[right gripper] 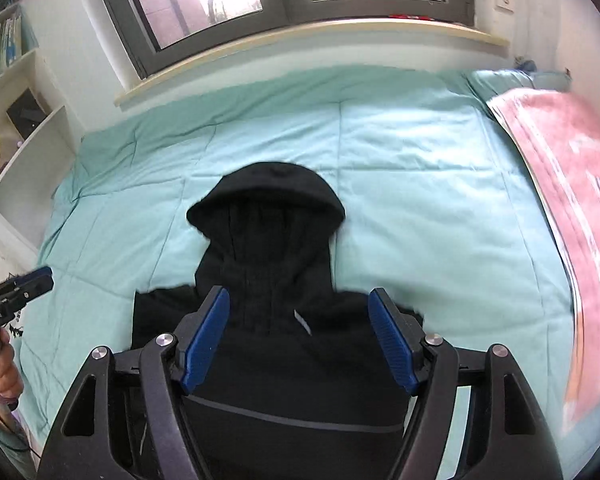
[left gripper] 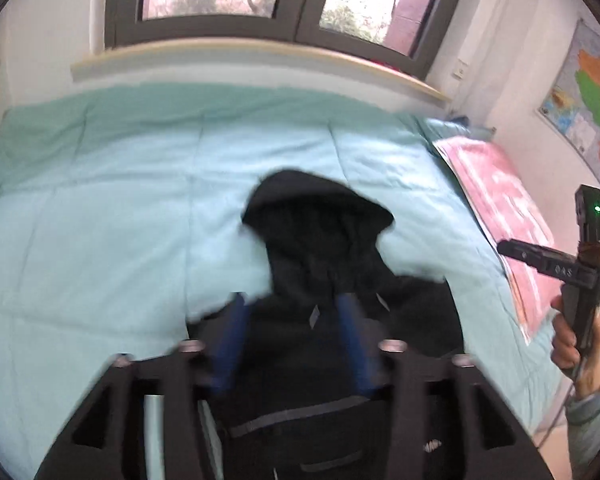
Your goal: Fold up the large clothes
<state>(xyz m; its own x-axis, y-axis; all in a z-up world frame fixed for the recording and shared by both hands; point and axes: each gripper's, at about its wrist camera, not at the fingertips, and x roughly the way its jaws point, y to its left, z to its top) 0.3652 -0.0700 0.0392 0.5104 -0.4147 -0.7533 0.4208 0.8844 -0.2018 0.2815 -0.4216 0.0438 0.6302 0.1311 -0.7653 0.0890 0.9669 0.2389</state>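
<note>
Nearest us, our right gripper (right gripper: pixel 298 336) hangs wide open, holding nothing, above the black hooded sweatshirt (right gripper: pixel 272 280). It lies mid-quilt on the pale-green quilted bed cover (right gripper: pixel 420 184), seemingly narrowed already; our blurred left gripper (left gripper: pixel 294 334) also gapes empty.

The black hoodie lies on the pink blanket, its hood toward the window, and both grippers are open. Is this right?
Not quite: the black hoodie lies on the light green bedcover, as the right wrist view shows; the pink blanket is beside it. The rest is right.
</note>
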